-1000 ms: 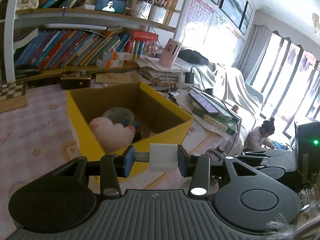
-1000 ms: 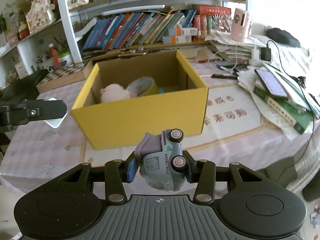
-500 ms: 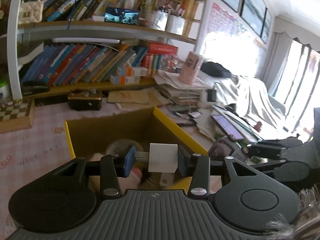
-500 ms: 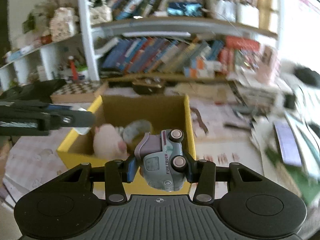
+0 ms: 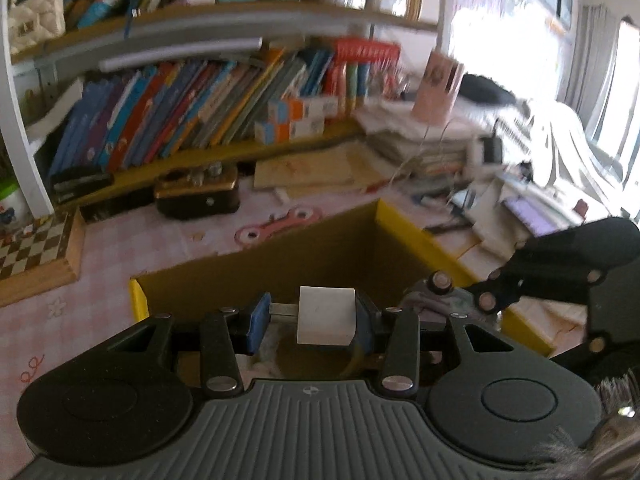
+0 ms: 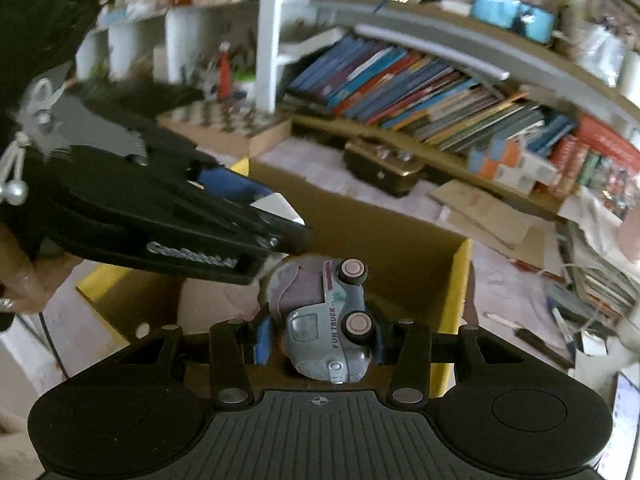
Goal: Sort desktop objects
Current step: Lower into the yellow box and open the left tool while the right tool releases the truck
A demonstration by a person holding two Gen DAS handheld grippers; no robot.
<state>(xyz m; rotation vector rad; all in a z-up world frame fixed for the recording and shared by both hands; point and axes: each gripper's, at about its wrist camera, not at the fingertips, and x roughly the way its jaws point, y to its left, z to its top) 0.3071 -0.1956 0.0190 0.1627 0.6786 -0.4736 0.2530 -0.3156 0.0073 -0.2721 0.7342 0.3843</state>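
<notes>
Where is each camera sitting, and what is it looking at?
Left wrist: rides on the left gripper, looking down along its fingers at the white block over the yellow box; the right gripper pokes in.
Right wrist: rides on the right gripper, which holds the toy truck over the box; the left gripper and a hand show.
Shared: box, bookshelf, each other's gripper.

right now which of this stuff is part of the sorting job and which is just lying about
Part of the job:
- white block in the left claw
- toy truck in the right claw
- yellow box under both

Just lying about:
- shelf books
- chessboard
- brown case
- paper piles
</notes>
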